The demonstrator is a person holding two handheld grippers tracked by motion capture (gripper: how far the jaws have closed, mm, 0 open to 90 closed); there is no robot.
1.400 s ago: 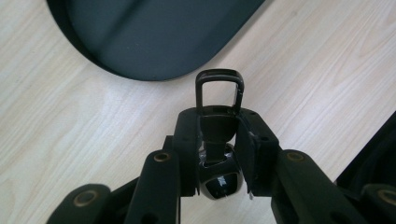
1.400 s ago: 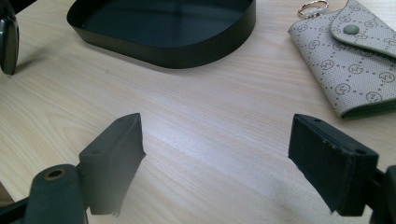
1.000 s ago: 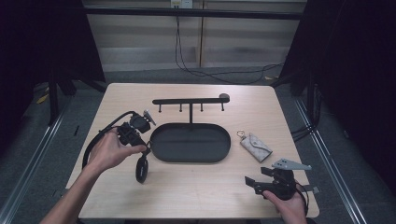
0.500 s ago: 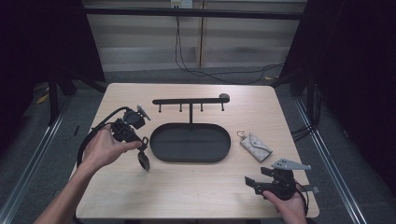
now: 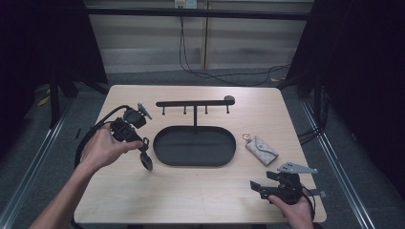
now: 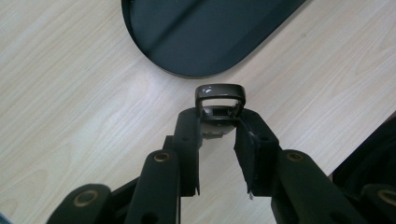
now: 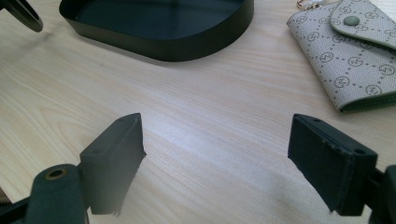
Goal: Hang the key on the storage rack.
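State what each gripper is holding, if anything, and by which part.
The left gripper clamps a small dark metal piece by its base, loop outward. The right gripper is open, holding nothing.

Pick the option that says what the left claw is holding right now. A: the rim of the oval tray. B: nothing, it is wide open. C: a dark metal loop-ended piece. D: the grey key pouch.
C: in the left gripper view the left claw is closed on a dark metal loop-ended piece, above the wood, short of the black oval tray.

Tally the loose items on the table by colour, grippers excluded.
Black: 2, the oval tray and the hook rack
Grey: 1, the key pouch
Dark brown: 1, the metal-looped piece in the left gripper
Total: 4
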